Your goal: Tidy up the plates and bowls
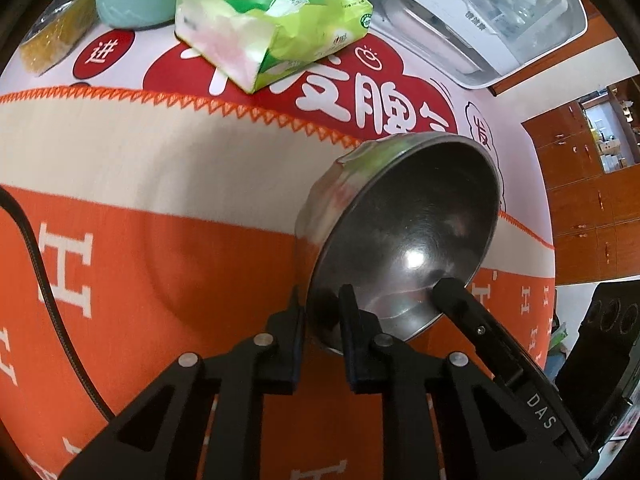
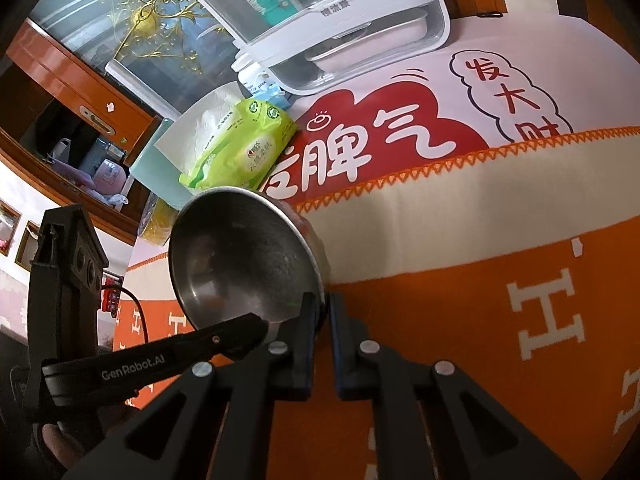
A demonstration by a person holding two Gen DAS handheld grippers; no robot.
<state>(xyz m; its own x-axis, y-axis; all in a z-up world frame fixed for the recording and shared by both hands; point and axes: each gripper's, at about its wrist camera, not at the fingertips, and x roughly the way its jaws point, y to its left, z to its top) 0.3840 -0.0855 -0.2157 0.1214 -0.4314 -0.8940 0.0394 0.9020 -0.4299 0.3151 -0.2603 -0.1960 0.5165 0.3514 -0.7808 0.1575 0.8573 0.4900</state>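
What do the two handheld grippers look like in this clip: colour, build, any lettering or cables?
Both the left gripper and the right gripper are matte black, with triangular cut-out linkages, round silver rivets and flat finger pads edged in blue. White lettering marks the bodies: "DAS" and "GenRobot.AI". A black cable trails beside the left one.

Both wrist views closely share bowl.

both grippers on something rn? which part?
Yes, both hold the steel bowl by its rim: left gripper and right gripper each have one finger inside, one outside. Bowl tilted on edge.
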